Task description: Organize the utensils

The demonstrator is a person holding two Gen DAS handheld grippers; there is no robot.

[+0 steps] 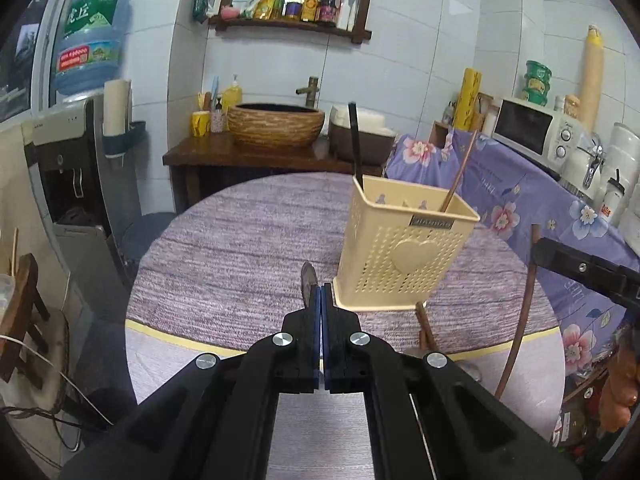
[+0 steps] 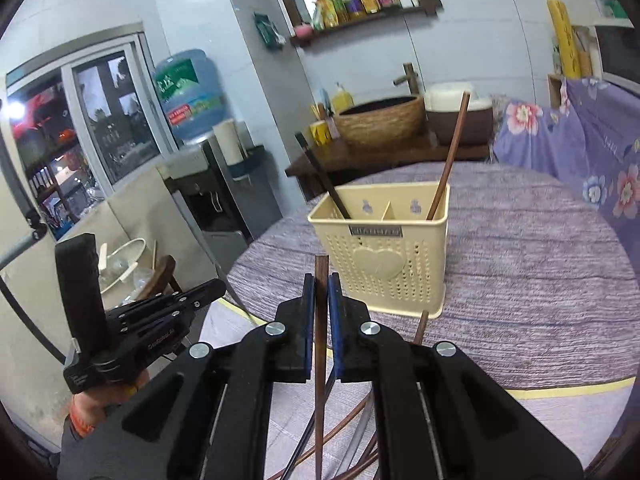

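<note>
1. Round table with a purple woven cloth (image 1: 240, 248), tiled kitchen behind it, and the cream utensil holder (image 2: 384, 256) sits out on the cloth as the thing everything is headed for
2. Holder has a divider down the middle. One black chopstick (image 2: 324, 184) leans in its left compartment and one brown chopstick (image 2: 448, 160) in its right, so my guess is it's sorting by kind
3. Right gripper (image 2: 321, 282) is clamped narrow on another brown stick (image 2: 321, 360), which runs straight up between the pads with its top poking out just above the fingertips. It hangs in front of the holder and a bit left of its heart badge, not over the rim yet
4. Left gripper (image 1: 322, 296) is pinched fully closed on something thin and grey, looks like a metal utensil (image 1: 308, 280), only its rounded end shows. Can't tell if it's a spoon or a knife. It's in front of the holder too, just off its lower left corner
5. Both pieces are gripped near one end, probably so the long part can drop into a slot
6. Loose pile of leftovers (image 2: 344, 440) lies on the near side of the holder under the right gripper, brown and black sticks crossed over each other, plus one brown stick (image 2: 420, 322) right at the holder's base
7. Plenty left to sort, I'd say
</note>
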